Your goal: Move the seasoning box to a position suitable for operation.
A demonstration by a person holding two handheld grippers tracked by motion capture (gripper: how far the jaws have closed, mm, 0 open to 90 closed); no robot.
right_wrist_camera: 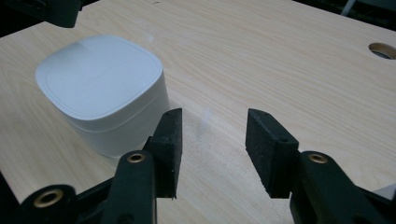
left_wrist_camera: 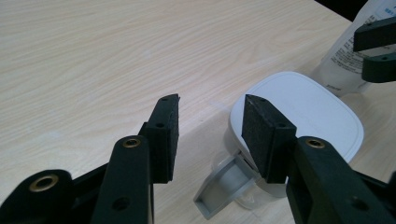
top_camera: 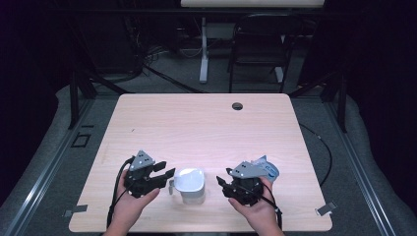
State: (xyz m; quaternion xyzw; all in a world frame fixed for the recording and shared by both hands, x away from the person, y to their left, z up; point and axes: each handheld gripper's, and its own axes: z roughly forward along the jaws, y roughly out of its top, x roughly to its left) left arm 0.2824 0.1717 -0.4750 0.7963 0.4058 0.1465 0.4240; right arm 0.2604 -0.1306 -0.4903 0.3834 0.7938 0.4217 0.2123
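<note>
Nearest the lens in the high view, our two hands come up from the bottom edge, each with a pair of tongs. We hold the left gripper just left of the white lidded container, which sits at lower centre of the wooden table, and the right gripper just right of it; both sets of jaws look spread and pinch nothing. A white pouch with blue print lies behind the right gripper, and a round cable hole sits near the far edge of the table. In the left gripper view, the left gripper stands wide open at lower centre, its pads bracketing the container's near corner and the grey latch tab that hangs below it, without yet closing on either. At upper right we see the pouch; its small printed lines are too blurred to read. In the right gripper view, the right gripper is spread over bare wood, with the container at upper left, just beside the left-hand pad. We judge the work barely begun: the lid is still seated and nothing is grasped. What remains, we think, is gripping the tab or body and opening the container. No brand is legible on it.
</note>
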